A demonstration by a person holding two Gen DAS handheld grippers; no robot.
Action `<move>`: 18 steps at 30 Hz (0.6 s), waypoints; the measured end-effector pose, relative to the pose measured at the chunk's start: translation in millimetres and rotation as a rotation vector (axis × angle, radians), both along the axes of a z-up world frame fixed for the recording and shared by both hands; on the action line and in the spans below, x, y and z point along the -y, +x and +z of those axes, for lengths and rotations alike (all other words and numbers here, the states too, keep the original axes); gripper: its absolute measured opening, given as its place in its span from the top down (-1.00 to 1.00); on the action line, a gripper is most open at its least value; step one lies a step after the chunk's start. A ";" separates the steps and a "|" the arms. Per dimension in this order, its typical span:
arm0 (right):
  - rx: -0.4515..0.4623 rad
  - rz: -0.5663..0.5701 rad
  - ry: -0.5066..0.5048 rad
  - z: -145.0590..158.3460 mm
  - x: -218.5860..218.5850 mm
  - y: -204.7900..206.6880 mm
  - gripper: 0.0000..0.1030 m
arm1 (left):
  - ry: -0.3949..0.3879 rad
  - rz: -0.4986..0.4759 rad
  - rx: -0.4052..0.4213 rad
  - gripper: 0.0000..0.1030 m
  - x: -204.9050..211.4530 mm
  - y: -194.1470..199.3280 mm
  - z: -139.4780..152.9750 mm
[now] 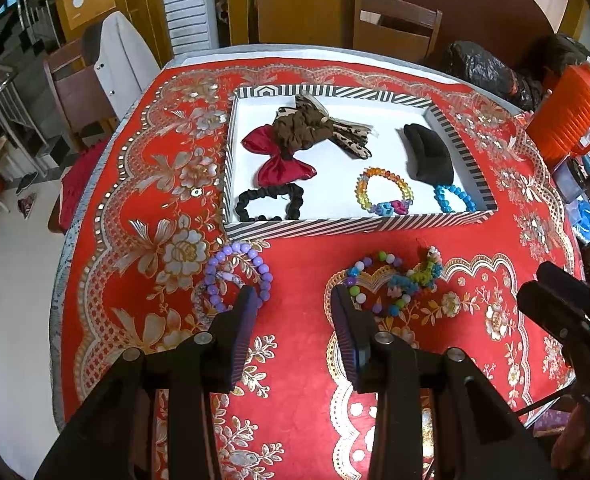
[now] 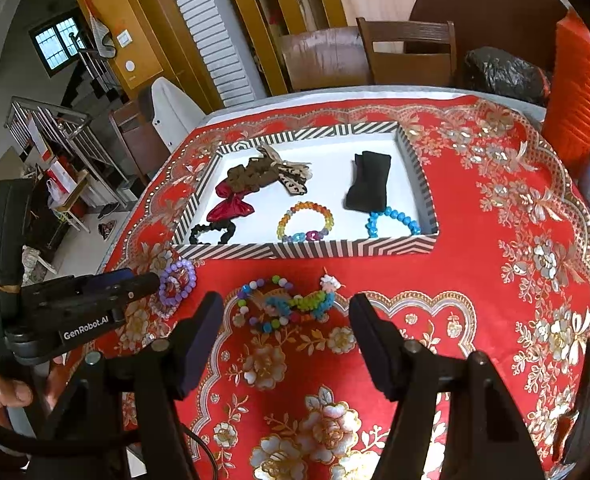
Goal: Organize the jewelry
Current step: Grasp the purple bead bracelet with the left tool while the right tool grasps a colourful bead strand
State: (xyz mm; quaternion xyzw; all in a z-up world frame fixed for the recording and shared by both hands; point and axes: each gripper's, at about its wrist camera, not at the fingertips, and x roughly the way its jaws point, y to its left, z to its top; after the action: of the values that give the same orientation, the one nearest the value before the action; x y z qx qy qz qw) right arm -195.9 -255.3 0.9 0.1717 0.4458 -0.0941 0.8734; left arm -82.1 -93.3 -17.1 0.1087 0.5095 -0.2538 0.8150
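Observation:
A striped tray (image 1: 315,228) (image 2: 315,249) on the red tablecloth holds a red bow (image 1: 283,160), a brown scrunchie (image 1: 303,128), a black scrunchie (image 1: 269,204), a black cloth (image 1: 429,152), a rainbow bead bracelet (image 1: 385,196) (image 2: 305,222) and a blue bead bracelet (image 1: 453,198). In front of the tray lie a purple bead bracelet (image 1: 239,276) (image 2: 179,282) and a multicolour bead bracelet with a green-blue charm (image 1: 391,280) (image 2: 287,304). My left gripper (image 1: 293,300) is open and empty between them. My right gripper (image 2: 287,312) is open and empty around the multicolour bracelet, above it.
An orange container (image 1: 567,116) and a black plastic bag (image 1: 487,72) stand at the table's far right. Wooden chairs (image 1: 395,24) stand behind the table. The table edge drops off at the left (image 1: 61,280).

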 end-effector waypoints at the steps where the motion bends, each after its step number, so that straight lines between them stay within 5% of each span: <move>1: -0.001 -0.001 0.000 -1.1 1.1 0.2 -0.33 | 0.001 -0.001 -0.003 0.55 0.0 0.8 -0.7; 18: -0.069 0.002 0.067 -58.7 29.5 -5.8 -0.30 | -0.101 0.087 -0.254 0.55 -64.8 43.9 -46.8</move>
State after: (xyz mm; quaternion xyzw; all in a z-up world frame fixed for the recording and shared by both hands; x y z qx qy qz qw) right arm -201.8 -284.8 -57.8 0.1970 0.4786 -0.0839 0.8515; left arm -38.2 -28.5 -63.9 0.0122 0.5994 -0.2552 0.7586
